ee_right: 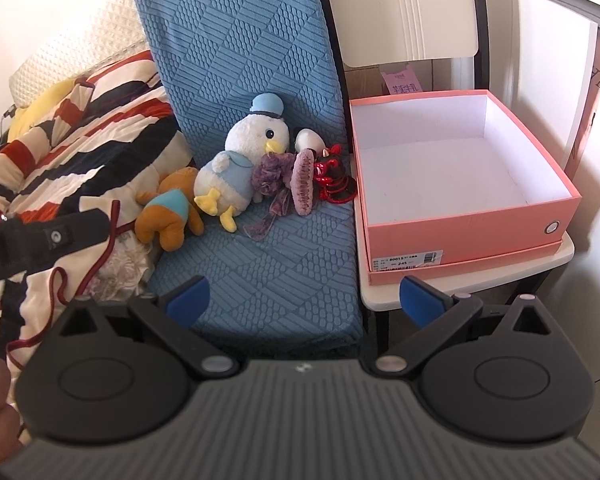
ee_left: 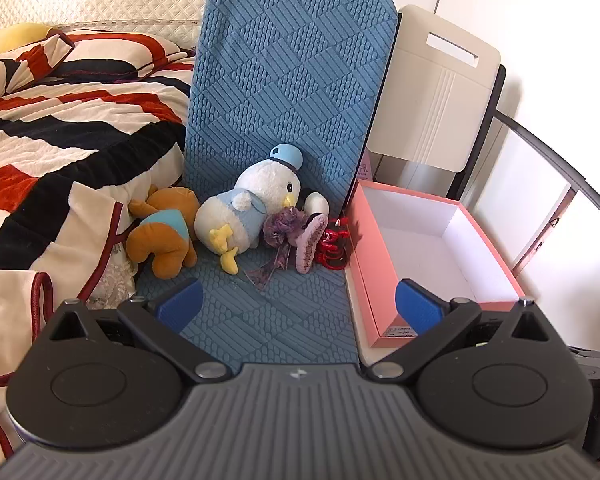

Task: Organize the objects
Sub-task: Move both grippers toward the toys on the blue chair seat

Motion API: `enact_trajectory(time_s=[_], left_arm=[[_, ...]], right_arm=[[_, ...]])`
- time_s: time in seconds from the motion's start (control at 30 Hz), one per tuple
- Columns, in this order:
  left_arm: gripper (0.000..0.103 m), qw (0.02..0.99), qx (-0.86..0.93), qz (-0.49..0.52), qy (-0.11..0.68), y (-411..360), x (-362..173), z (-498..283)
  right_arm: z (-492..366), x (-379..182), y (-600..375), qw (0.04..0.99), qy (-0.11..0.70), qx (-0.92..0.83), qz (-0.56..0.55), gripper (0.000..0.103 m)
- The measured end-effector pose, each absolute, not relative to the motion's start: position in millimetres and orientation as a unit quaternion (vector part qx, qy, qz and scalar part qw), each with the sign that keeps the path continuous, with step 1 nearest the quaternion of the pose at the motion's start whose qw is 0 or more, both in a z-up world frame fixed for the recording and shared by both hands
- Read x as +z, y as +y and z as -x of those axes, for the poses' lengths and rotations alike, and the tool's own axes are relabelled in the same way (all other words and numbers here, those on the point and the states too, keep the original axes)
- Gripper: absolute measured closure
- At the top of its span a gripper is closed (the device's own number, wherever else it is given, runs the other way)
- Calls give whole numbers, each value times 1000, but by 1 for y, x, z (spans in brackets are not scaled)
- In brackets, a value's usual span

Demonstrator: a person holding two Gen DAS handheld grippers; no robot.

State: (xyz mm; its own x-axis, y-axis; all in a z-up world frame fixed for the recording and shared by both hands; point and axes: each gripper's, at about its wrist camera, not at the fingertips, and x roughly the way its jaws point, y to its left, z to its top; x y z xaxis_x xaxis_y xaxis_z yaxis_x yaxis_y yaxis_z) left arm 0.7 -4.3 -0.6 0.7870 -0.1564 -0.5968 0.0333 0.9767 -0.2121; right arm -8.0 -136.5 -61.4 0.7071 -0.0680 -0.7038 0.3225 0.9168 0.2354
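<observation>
A white duck plush (ee_left: 244, 208) (ee_right: 236, 168) with a blue hat lies on the blue chair seat (ee_left: 276, 312) (ee_right: 284, 272). A brown plush (ee_left: 162, 236) (ee_right: 168, 216) lies to its left. A purple fabric flower (ee_left: 280, 228) (ee_right: 270, 176), a pink hair claw (ee_left: 310, 242) (ee_right: 304, 190) and a red and black item (ee_left: 332, 246) (ee_right: 334, 180) lie to its right. An open pink box (ee_left: 432, 252) (ee_right: 460, 184) stands empty on the right. My left gripper (ee_left: 298, 308) and right gripper (ee_right: 304, 304) are open and empty, held back from the toys.
A striped red, black and white quilt (ee_left: 60, 152) (ee_right: 80, 140) covers the bed on the left. The pink box rests on a white chair (ee_left: 432, 92) (ee_right: 476, 276). The left gripper's body (ee_right: 40, 240) shows at the left edge of the right wrist view.
</observation>
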Motion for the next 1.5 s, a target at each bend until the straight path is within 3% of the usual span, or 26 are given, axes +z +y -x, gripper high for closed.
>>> enact_trajectory(time_s=[0.87, 1.5], left_arm=[[0, 938, -61, 90, 329, 3, -17, -20], [0, 931, -75, 60, 353, -5, -61, -111]], right_arm=[[-17, -81, -151, 907, 367, -77, -194, 2], [-79, -116, -156, 904, 379, -68, -187, 7]])
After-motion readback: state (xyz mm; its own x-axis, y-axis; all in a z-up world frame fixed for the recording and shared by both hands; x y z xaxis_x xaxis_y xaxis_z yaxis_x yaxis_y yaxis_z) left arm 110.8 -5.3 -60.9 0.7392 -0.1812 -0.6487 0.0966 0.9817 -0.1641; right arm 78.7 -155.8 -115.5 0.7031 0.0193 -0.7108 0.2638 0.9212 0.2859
